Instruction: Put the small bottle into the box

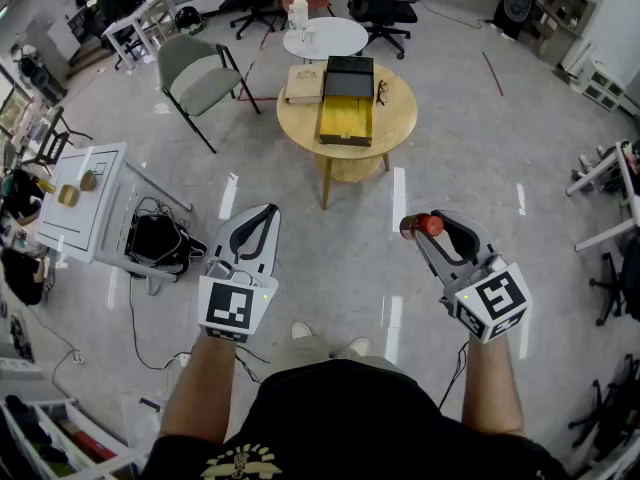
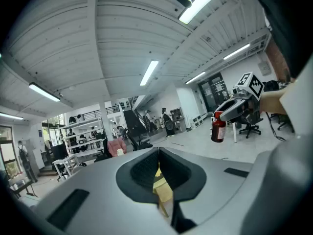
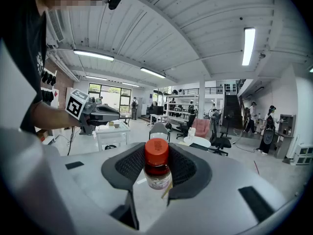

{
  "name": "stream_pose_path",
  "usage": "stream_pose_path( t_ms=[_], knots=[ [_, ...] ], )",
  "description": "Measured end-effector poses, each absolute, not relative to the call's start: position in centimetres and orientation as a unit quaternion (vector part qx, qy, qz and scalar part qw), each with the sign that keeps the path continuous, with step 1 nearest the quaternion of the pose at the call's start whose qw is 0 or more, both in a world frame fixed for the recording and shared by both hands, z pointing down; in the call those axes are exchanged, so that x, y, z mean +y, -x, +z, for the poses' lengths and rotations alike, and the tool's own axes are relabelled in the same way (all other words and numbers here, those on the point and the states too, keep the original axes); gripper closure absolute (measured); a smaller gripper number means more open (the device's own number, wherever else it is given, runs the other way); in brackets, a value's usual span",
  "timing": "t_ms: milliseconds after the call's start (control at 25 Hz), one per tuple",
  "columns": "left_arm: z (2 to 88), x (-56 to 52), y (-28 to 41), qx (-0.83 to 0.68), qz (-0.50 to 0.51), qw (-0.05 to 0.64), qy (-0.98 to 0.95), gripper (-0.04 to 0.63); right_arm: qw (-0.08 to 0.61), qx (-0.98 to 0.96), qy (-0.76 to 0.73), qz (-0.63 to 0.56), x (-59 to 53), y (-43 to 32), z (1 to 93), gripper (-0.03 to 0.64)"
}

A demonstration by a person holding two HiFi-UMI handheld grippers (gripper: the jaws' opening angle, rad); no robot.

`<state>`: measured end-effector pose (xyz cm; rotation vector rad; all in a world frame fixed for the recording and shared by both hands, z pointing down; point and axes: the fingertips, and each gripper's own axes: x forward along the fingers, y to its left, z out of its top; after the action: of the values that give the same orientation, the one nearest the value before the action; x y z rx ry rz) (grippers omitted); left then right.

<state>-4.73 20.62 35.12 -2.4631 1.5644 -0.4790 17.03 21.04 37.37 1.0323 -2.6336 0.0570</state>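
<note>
A small brown bottle (image 1: 424, 225) with a red cap sits between the jaws of my right gripper (image 1: 420, 228), which is shut on it and held in the air over the floor. In the right gripper view the bottle (image 3: 157, 168) stands upright between the pads. My left gripper (image 1: 262, 214) is shut and empty, level with the right one. The box (image 1: 346, 118) lies open on the round wooden table (image 1: 296, 125) ahead, showing a yellow inside and a black lid. In the left gripper view the bottle (image 2: 218, 127) hangs from the right gripper (image 2: 230, 112) at the right.
A book (image 1: 304, 83) lies on the wooden table beside the box. Behind it stands a small white round table (image 1: 330, 43). A grey chair (image 1: 198, 76) is at the left, with a white side table (image 1: 82, 200) and a black bag (image 1: 160, 240) nearer me.
</note>
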Motion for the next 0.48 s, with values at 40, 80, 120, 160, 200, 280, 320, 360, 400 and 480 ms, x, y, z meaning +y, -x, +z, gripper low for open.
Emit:
stream_pose_path(
  t_ms=[40,80,120,160,200,280,320,360,400,480],
  knots=[
    [35.0,21.1,4.6,0.525,-0.159,0.094,0.831,0.577,0.158,-0.920,-0.358,0.018,21.5,-16.8,37.2,0.462],
    [34.8,21.5,4.6,0.524,-0.156,0.094,0.832,0.577,0.161,-0.920,-0.356,0.017,21.9,-16.5,37.1,0.462],
    [34.7,21.8,4.6,0.524,-0.153,0.093,0.833,0.577,0.163,-0.921,-0.354,0.016,22.4,-16.2,37.0,0.462],
    [34.6,22.1,4.7,0.524,-0.150,0.090,0.834,0.576,0.164,-0.921,-0.352,0.016,22.7,-16.0,36.9,0.462],
    [34.5,22.3,4.8,0.523,-0.147,0.086,0.835,0.577,0.164,-0.921,-0.352,0.016,23.1,-15.7,36.9,0.462],
    [34.6,22.7,5.3,0.524,-0.139,0.079,0.837,0.576,0.163,-0.922,-0.351,0.017,23.8,-15.1,36.7,0.462],
    [34.7,22.8,5.7,0.524,-0.135,0.077,0.837,0.577,0.163,-0.922,-0.352,0.016,24.0,-14.7,36.7,0.462],
    [34.8,22.8,6.3,0.524,-0.134,0.076,0.837,0.577,0.165,-0.921,-0.354,0.015,24.1,-14.3,36.6,0.462],
    [34.9,22.8,6.8,0.524,-0.137,0.073,0.838,0.577,0.166,-0.919,-0.357,0.014,24.2,-14.0,36.5,0.462],
    [35.1,22.9,7.8,0.519,-0.143,0.066,0.840,0.577,0.168,-0.916,-0.363,0.018,24.3,-13.3,36.3,0.462]
  ],
)
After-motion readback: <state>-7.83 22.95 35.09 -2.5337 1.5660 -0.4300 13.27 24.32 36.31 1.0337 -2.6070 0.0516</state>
